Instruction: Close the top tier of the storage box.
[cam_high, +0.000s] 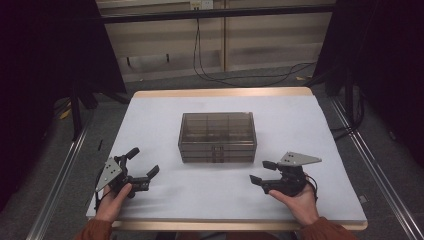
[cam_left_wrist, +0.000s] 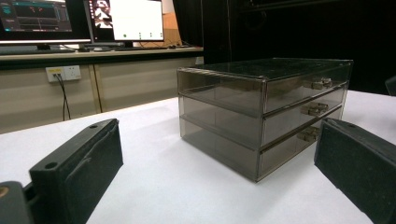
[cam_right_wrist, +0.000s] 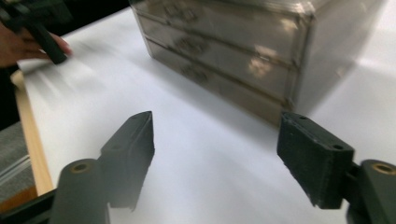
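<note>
Smoky drawer box (cam_high: 218, 137) stands at table (cam_high: 165, 200) middle, all three drawers seem closed, right gripper view blurred. Left gripper (cam_high: 139, 169) near-left of box, jaws spread, nothing between. Right gripper (cam_high: 262, 171) near-right of box, jaws spread wide, holding nothing, apart from box.

glossy smoked clear-plastic drawer box (cam_high: 217, 136); matt white table cover (cam_high: 165, 125); light wooden table edge (cam_high: 220, 92).

place: lab recording station | bench (cam_high: 150, 120): white sheet over wooden top, framed by metal rails (cam_high: 60, 172) | dark curtains (cam_high: 45, 60) on both sides | monitors (cam_left_wrist: 79, 18) on a back desk | wall socket (cam_left_wrist: 63, 72) with loose cables (cam_high: 200, 65)
</note>
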